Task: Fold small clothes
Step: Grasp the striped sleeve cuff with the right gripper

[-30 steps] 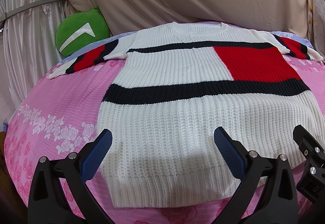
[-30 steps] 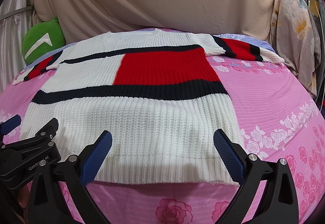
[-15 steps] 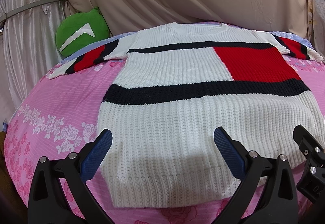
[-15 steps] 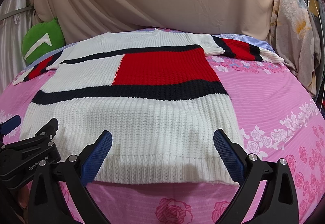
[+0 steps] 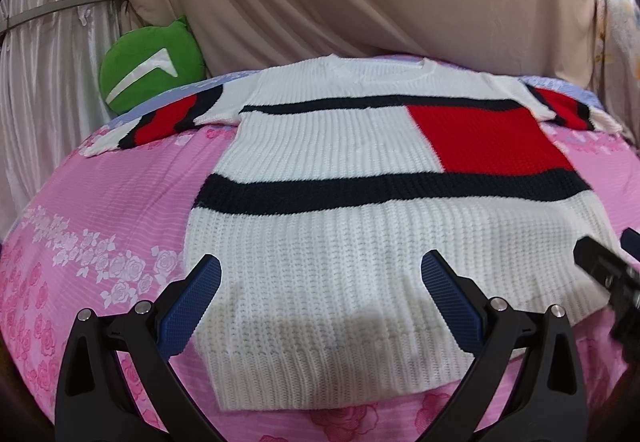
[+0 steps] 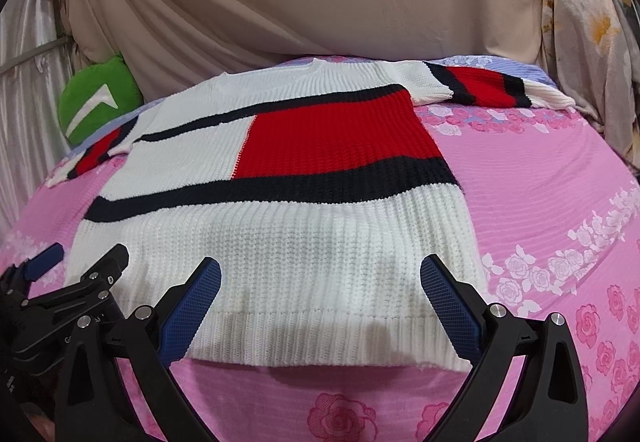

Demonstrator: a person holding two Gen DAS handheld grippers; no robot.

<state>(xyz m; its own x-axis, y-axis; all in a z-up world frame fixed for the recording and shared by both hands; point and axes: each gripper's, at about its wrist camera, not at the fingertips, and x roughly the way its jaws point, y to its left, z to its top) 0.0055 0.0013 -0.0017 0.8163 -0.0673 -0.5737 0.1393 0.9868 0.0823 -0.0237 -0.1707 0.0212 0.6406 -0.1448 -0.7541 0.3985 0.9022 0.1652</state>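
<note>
The left matte-black plastic two-finger gripper carried ridged dark-blue rubber pads and round silver screws on its angular arms at the lower frame. The right black gripper matched it, pads and screws alike. Partly legible white lettering marked the left tool's body at the right view's lower left.

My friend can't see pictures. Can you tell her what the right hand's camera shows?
A white knitted sweater with a red block and dark stripes lies flat, sleeves spread, on a pink rose-print bed cover. The right tool hangs open at the sweater's bottom hem, the left tool beside it. A green cushion sits far left.
</note>
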